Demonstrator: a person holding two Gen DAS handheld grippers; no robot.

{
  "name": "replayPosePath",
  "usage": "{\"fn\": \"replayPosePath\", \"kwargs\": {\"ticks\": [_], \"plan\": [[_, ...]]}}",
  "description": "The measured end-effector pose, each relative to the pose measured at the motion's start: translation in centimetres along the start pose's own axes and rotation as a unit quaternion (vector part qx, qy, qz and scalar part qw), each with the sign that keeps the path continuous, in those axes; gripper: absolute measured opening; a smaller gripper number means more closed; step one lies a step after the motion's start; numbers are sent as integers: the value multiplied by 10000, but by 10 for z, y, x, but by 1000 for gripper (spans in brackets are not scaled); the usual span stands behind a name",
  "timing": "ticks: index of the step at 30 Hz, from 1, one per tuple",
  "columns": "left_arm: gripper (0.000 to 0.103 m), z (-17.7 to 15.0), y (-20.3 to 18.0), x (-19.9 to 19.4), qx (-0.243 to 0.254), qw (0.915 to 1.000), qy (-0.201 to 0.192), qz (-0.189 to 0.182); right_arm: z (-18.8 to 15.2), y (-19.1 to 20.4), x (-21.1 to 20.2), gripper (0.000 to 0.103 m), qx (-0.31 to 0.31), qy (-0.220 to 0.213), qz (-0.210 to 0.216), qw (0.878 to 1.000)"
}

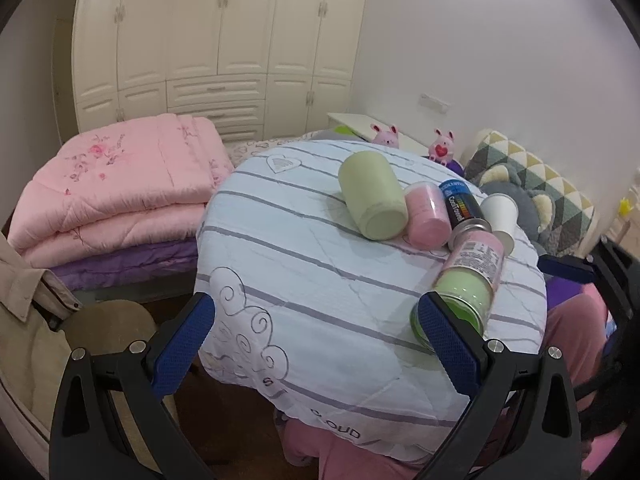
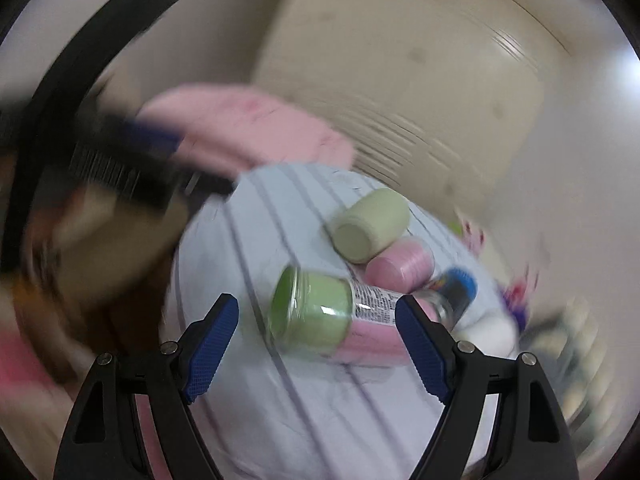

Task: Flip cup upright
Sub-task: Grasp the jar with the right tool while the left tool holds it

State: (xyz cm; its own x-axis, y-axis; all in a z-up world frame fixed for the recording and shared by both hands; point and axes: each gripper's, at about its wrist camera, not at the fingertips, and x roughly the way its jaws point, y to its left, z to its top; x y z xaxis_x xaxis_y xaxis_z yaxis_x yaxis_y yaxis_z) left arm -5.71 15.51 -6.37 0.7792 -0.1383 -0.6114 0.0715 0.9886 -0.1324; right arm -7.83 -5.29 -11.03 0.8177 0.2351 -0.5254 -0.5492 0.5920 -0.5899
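A pale green cup [image 1: 374,200] lies on its side on the round table's striped cloth [image 1: 304,264], base toward me; it also shows in the blurred right wrist view [image 2: 370,224]. My left gripper [image 1: 316,344] is open and empty near the table's front edge, well short of the cup. My right gripper [image 2: 316,344] is open and empty, with a lying green-and-pink jar [image 2: 324,316] just ahead between its fingers.
Beside the cup lie a pink jar [image 1: 426,214], a dark spray can [image 1: 460,206], a white paper cup [image 1: 500,216] and the green-and-pink jar [image 1: 466,280]. Folded pink quilts [image 1: 120,192] lie left. Plush toys [image 1: 520,200] sit right. A chair [image 1: 100,344] stands lower left.
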Motion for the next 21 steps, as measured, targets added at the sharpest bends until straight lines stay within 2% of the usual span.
{"fn": "replayPosePath", "kwargs": {"ticks": [2, 4, 7, 10, 13, 17, 21], "plan": [[103, -1, -5, -2, 1, 10000, -22, -12, -3, -3, 2, 82, -531, 154, 238, 9982], [103, -1, -9, -2, -24, 10000, -11, -41, -2, -9, 5, 82, -1173, 323, 476, 9914], [103, -4, -17, 3, 7, 9999, 155, -33, 2, -21, 18, 82, -2015, 480, 709, 9757], [103, -8, -25, 8, 170, 9993, 322, 0, 4, -31, 33, 82, -2509, 593, 1105, 9598], [103, -9, -31, 14, 229, 9984, 494, -120, 8, -35, 49, 82, -2923, 669, 1435, 9431], [103, -16, -41, 19, 394, 9962, 732, -252, 14, -33, 69, 82, -3440, 963, 2133, 9093], [103, -25, -49, 26, 459, 9936, 949, -400, 17, -23, 90, 82, -3969, 1236, 2615, 8711]]}}
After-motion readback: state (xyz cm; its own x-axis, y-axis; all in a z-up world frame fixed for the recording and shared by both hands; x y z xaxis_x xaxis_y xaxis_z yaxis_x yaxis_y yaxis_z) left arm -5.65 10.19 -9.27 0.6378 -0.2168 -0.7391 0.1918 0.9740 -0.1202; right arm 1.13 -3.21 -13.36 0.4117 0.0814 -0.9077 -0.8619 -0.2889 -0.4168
